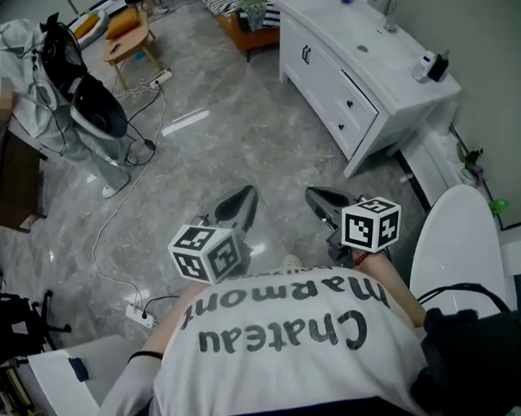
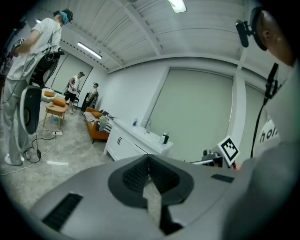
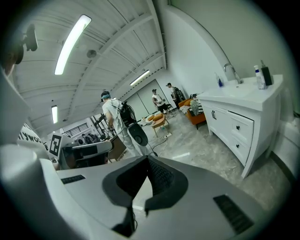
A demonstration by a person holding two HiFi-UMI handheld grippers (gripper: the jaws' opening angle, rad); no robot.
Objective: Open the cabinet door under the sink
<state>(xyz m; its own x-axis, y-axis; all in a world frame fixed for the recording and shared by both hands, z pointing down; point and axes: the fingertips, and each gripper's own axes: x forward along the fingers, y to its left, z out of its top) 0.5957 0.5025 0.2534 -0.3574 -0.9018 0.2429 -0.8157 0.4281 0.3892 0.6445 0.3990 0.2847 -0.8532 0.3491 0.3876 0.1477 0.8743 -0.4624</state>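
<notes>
The left gripper had its two grey, wedge-shaped jaws pressed together. Their ribbed black pads met along one seam with nothing between them. The right gripper was the same: matte grey shells, ridged pads closed tip to tip, empty. In the head view both pointed toward twelve o'clock above the floor, a glossy grey tile with a stone pattern, and neither touched anything. Each carried a white cube printed with black square markers.

The vanity, a long white box with smooth painted fronts and small dark knobs on its drawers, stood well apart at one o'clock. Its cabinet door, flat white panels with short dark vertical handles, sat shut on the far part of that front. Above it, the sink was a shallow basin set in the white top, beside a chrome tap. At three o'clock lay a smooth white oval, probably a toilet lid, though the angle left that uncertain.
</notes>
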